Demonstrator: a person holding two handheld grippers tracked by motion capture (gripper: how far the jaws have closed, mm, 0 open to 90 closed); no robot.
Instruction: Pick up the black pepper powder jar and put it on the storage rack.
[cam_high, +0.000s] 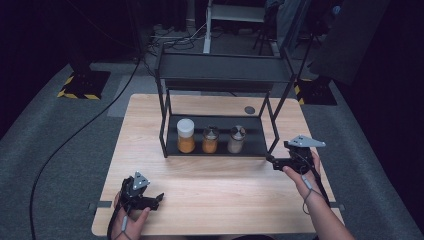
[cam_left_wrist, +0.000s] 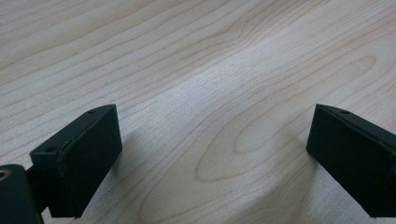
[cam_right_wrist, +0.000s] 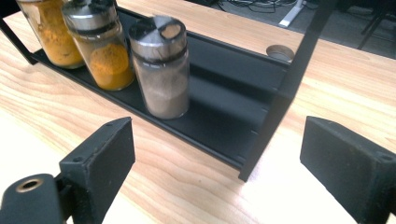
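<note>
the tallest jar (cam_right_wrist: 49, 32) is cut off at the top edge of the right gripper view. the right gripper (cam_right_wrist: 217, 163) is held wide open and empty before the black rack (cam_high: 250, 146) (three upright jars on its lower shelf). the left gripper (cam_left_wrist: 212, 154) is spread wide, empty, low over bare table (cam_left_wrist: 196, 70).

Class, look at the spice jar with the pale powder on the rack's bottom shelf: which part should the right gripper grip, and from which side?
Probably the glass body below the metal cap of the pale powder jar, approached from the open front of the rack by the right gripper: the jar stands upright and the upper shelf blocks a top approach.
</note>
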